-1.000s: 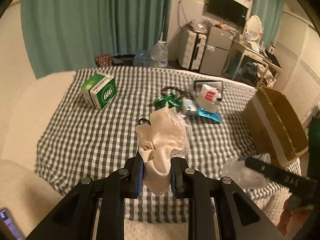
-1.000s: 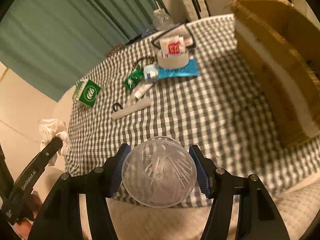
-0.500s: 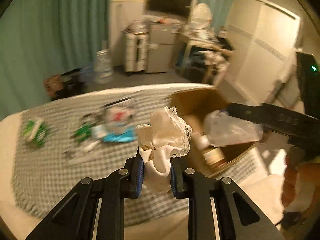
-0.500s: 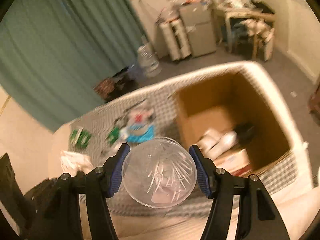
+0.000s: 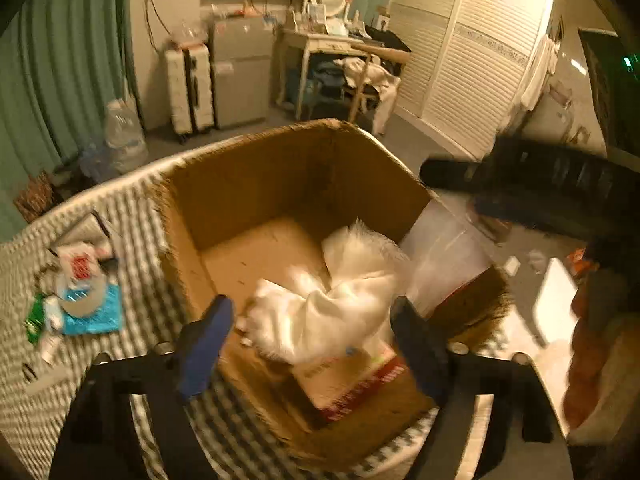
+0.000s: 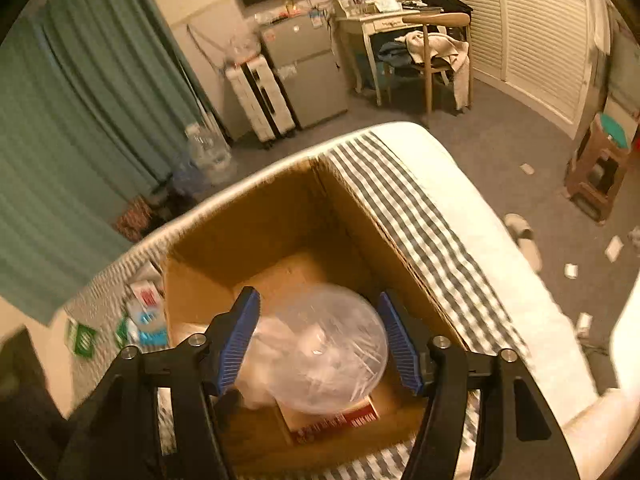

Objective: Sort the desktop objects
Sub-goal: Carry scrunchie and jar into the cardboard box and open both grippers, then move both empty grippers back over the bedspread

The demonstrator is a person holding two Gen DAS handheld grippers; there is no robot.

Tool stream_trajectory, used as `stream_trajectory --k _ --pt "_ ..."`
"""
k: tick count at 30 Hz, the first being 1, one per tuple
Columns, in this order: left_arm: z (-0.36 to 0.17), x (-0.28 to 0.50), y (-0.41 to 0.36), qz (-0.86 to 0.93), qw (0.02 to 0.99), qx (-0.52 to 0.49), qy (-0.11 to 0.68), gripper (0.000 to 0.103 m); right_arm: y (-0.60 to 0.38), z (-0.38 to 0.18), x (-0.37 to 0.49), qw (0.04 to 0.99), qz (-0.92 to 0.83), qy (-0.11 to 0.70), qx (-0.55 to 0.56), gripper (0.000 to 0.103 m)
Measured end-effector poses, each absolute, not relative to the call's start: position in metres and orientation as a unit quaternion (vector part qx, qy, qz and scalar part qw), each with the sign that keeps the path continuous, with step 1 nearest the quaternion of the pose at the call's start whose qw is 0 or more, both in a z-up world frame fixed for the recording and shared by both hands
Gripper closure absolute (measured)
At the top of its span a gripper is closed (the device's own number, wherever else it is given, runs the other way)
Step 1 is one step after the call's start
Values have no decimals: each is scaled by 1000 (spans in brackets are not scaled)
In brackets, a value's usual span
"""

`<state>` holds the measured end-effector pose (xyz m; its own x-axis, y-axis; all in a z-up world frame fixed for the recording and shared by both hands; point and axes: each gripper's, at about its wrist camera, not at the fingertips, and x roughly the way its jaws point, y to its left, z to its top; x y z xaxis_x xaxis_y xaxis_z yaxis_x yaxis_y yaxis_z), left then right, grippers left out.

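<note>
A brown cardboard box (image 5: 256, 184) stands open on the checked cloth. My left gripper (image 5: 310, 330) is open above it, and the cream lace cloth (image 5: 332, 304) is loose between its wide jaws, dropping into the box. My right gripper (image 6: 320, 340) is open over the same box (image 6: 280, 216); the clear plastic container (image 6: 324, 352) of sticks sits free between its jaws, blurred. The right gripper also shows in the left wrist view as a dark bar at right. A red and white packet (image 6: 340, 420) lies on the box floor.
Loose items lie on the checked cloth (image 5: 136, 280) left of the box: a blue packet (image 5: 96, 312), a white tissue pack with red print (image 5: 80, 264), a green sachet (image 5: 34, 318). A green box (image 6: 82, 340) lies further left. Teal curtains, suitcase and desk stand behind.
Both grippers swung right from the cloth to above the box. Both opened: the left let go of the lace cloth, the right let go of the clear container.
</note>
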<state>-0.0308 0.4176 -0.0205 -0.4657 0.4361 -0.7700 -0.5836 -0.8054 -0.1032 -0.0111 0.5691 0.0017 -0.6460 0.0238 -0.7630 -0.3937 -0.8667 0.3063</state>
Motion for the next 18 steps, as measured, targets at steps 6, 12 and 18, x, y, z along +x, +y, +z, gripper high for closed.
stream_trajectory --k 6,12,18 --pt "9 -31 357 873 257 -401 105 13 555 20 -6 91 897 238 -361 34" --pt "46 -5 218 912 133 -383 57 3 457 35 46 27 926 179 -331 33" --pt "61 25 96 927 42 -371 40 3 348 45 76 -38 941 101 -321 23"
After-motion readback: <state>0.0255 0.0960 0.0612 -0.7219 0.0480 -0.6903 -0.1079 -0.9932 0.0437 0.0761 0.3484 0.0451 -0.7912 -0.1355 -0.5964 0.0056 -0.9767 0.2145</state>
